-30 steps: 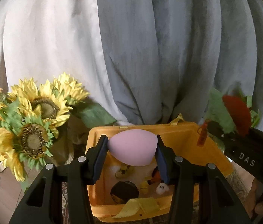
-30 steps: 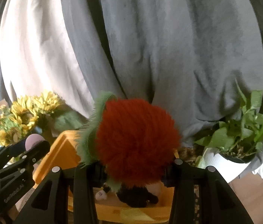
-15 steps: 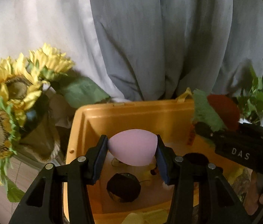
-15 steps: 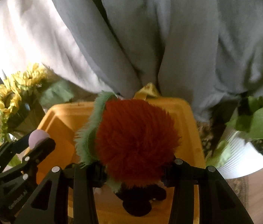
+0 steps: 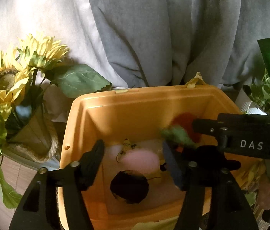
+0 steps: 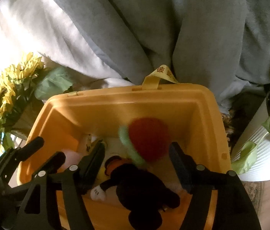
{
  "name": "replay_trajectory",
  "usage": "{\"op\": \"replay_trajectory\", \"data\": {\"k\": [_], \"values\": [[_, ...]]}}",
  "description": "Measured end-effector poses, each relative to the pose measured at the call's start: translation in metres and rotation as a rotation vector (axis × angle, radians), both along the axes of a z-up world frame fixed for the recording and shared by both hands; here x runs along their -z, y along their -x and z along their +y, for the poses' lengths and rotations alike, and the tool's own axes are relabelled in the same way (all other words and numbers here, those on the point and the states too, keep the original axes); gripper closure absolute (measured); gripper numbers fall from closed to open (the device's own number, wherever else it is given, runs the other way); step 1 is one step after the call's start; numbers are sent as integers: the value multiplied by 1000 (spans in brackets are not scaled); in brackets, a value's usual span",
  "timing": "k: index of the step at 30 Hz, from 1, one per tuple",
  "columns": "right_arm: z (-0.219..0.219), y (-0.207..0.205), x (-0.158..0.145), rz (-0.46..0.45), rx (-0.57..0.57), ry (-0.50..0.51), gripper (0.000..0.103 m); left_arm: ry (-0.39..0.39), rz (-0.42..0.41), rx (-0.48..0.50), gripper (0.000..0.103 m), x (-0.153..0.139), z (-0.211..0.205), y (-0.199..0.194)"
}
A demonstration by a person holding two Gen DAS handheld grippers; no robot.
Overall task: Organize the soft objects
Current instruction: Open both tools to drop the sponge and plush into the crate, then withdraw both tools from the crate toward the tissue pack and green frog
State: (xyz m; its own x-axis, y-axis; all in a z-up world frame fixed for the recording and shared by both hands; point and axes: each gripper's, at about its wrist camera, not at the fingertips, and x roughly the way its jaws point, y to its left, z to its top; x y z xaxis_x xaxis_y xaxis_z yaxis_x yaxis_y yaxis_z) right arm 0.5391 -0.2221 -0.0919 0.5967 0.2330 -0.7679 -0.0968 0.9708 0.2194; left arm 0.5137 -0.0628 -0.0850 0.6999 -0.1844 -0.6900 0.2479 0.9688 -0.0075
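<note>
An orange plastic bin (image 5: 115, 113) (image 6: 173, 99) lies below both grippers. My left gripper (image 5: 133, 161) is open over the bin; the pink egg-shaped sponge (image 5: 140, 161), blurred, is free between its fingers inside the bin. My right gripper (image 6: 136, 155) is open; the red furry ball with green fringe (image 6: 148, 138), blurred, is loose in the bin beyond its fingers, and it also shows in the left wrist view (image 5: 184, 122). A black plush toy (image 6: 140, 191) and a dark round object (image 5: 129, 187) lie on the bin floor.
Artificial sunflowers (image 5: 10, 80) (image 6: 6, 99) in a wrapped vase stand left of the bin. A potted green plant in a white pot (image 6: 265, 149) stands to its right. A grey and white curtain (image 5: 135, 28) hangs behind. A yellow strap (image 6: 161, 74) sticks up from the bin's far rim.
Both grippers have lowered over the bin and opened. The pink sponge has left the left gripper, the red furry ball has left the right gripper; both are dropping into the bin.
</note>
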Motion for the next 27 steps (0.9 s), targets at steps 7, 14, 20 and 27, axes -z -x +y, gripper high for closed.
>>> {"op": "replay_trajectory", "data": {"k": [7, 14, 20, 27], "values": [[-4, 16, -17, -57, 34, -1, 33, 22, -21, 6, 29, -15, 3, 10], [-8, 51, -47, -165, 83, 35, 33, 31, -111, 18, 25, -46, 5, 39], [-12, 85, -71, -245, 125, 54, 33, 33, -180, 28, 21, -69, 5, 70], [-16, 132, -93, -325, 189, 78, 26, 30, -231, 22, 17, -86, 5, 109]]}}
